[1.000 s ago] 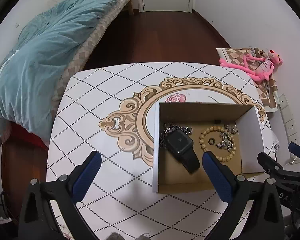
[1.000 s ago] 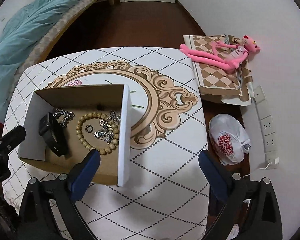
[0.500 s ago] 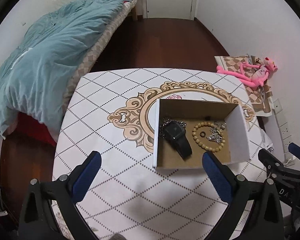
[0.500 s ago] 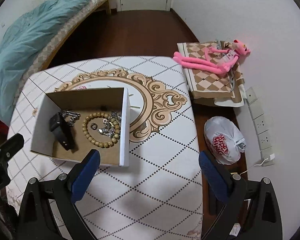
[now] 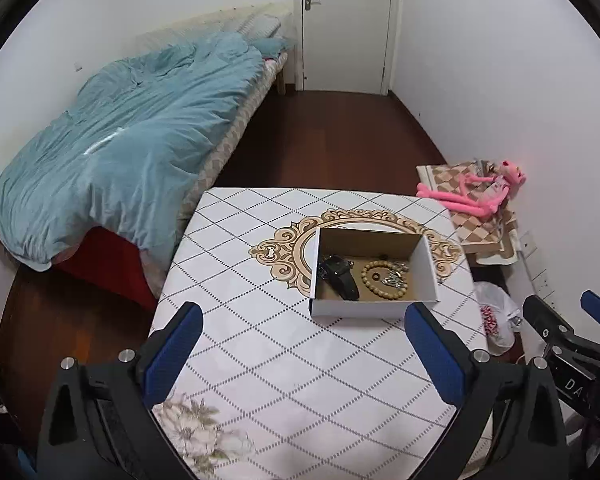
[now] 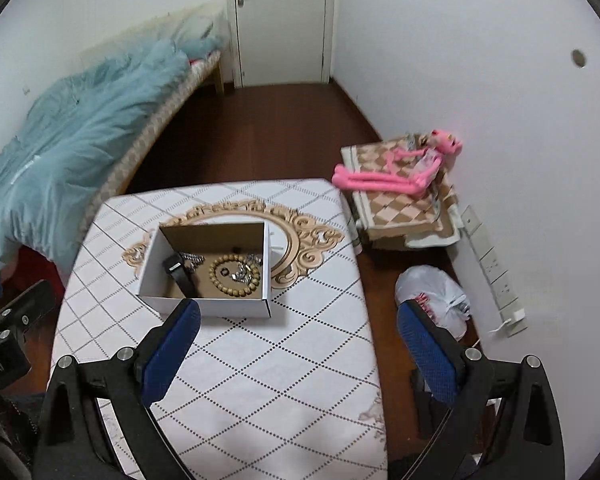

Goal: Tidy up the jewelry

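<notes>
Both grippers were empty. Left view: left gripper had its fingers spread wide above the table, well short of the box. Inside lay a watch, bead bracelet and chain, all light; I'd judge the chain limp and slippery, so pinch a bunched part. Right view: right gripper was likewise spread, box ahead-left. Watch looked stiffest; grab across its strap. Beads: take one side of the loop.
</notes>
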{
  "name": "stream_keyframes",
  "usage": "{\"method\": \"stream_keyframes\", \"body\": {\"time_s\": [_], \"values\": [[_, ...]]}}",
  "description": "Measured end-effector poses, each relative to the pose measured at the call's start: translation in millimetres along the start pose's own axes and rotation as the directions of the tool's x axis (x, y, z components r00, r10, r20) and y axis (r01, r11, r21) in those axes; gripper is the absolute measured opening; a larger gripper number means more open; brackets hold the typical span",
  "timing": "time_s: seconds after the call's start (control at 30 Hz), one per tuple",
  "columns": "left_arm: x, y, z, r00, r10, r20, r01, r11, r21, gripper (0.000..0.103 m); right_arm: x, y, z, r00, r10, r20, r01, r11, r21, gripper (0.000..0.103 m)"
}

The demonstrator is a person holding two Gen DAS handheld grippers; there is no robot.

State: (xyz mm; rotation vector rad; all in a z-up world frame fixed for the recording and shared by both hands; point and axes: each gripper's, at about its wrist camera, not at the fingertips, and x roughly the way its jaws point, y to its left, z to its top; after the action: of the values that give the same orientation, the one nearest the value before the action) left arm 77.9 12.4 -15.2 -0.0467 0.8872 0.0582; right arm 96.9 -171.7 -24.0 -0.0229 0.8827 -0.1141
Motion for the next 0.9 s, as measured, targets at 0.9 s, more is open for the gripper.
{"method": "stream_keyframes", "body": {"time_s": [0.9], "values": [[-86,0,2,0.997,-0.023,0.070,0.022,1.000,0.015,0.103,-122,-5,5,0.995,0.019,0.103,-0.018,1.000,-0.015,0.103]]}}
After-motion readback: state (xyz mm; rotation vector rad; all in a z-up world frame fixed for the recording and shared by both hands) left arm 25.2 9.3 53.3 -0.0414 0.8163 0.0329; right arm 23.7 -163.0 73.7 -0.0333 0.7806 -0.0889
